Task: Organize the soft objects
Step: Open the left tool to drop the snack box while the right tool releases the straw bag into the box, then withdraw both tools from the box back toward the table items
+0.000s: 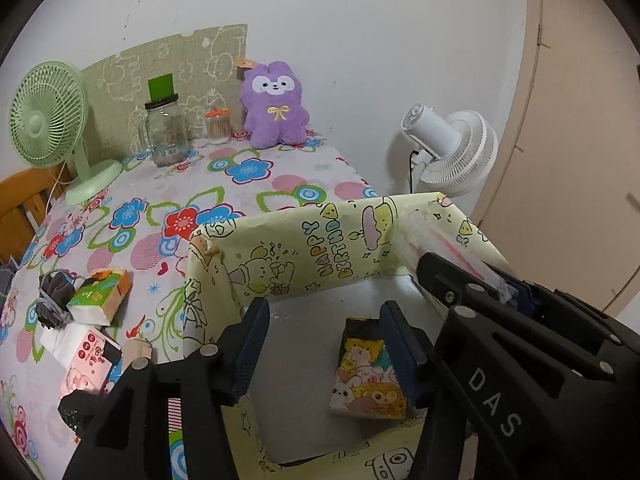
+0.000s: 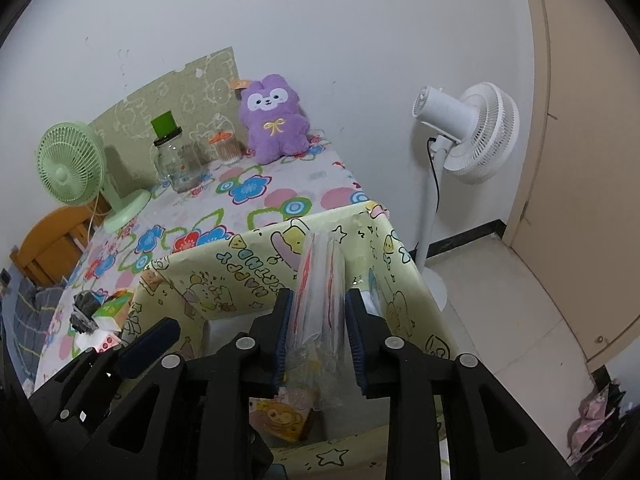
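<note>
Two grippers hang over the yellow birthday-paper box (image 1: 280,248) on the floral table (image 1: 248,184). Right gripper (image 2: 317,334) pinches a clear packet (image 2: 320,280), long axis pointing away, its lower end blurred. Left gripper (image 1: 324,344) gapes empty beside the cartoon packet (image 1: 368,376), half hidden inside.

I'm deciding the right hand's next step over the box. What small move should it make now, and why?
Probably spread the right tongs wider so the clear plastic packet drops. It stands between the pads above the yellow box, where the cartoon-printed pack already lies, and the left tongs stand open and empty over it.
</note>
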Available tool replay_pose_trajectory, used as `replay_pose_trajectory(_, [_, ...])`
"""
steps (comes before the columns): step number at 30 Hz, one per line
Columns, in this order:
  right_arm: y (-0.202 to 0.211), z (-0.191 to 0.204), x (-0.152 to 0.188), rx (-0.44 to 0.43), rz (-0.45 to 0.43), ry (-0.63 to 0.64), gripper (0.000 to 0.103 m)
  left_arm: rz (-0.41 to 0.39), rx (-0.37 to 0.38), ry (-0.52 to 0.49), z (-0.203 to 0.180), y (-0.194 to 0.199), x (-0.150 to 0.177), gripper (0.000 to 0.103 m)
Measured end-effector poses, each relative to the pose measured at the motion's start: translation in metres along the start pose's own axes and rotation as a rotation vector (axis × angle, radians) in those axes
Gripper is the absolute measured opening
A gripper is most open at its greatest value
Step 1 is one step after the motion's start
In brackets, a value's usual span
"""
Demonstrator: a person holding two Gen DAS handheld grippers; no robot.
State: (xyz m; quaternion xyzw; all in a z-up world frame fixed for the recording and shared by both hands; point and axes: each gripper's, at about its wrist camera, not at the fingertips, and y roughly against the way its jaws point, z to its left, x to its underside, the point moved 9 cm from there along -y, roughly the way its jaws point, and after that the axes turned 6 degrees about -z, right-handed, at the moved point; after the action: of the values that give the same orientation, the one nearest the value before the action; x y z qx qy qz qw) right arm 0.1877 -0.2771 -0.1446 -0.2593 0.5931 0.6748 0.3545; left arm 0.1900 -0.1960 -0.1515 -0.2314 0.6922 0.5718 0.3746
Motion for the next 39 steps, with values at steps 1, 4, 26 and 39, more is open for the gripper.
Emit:
replay_pose_trajectory(1, [0.000,0.000,0.000,-0.001,0.002,0.000,0.037,0.006,0.018,-0.006,-0.002,0.001,0.001,0.069])
replay_pose_trajectory(4, [0.004,0.000,0.000,0.000,-0.005,-0.012,0.068,-0.004,0.027,-0.019,-0.005,0.005,0.000,0.078])
replay_pose_trajectory(26, [0.056,0.032,-0.009,-0.008,-0.109,0.011,0.095,-0.091,-0.025,-0.014,0.021,0.057,-0.010,0.103])
replay_pose_trajectory(39, [0.090,0.060,-0.010,-0.016,-0.168,0.046,0.100,-0.129,-0.016,0.005,0.040,0.093,-0.007,0.103])
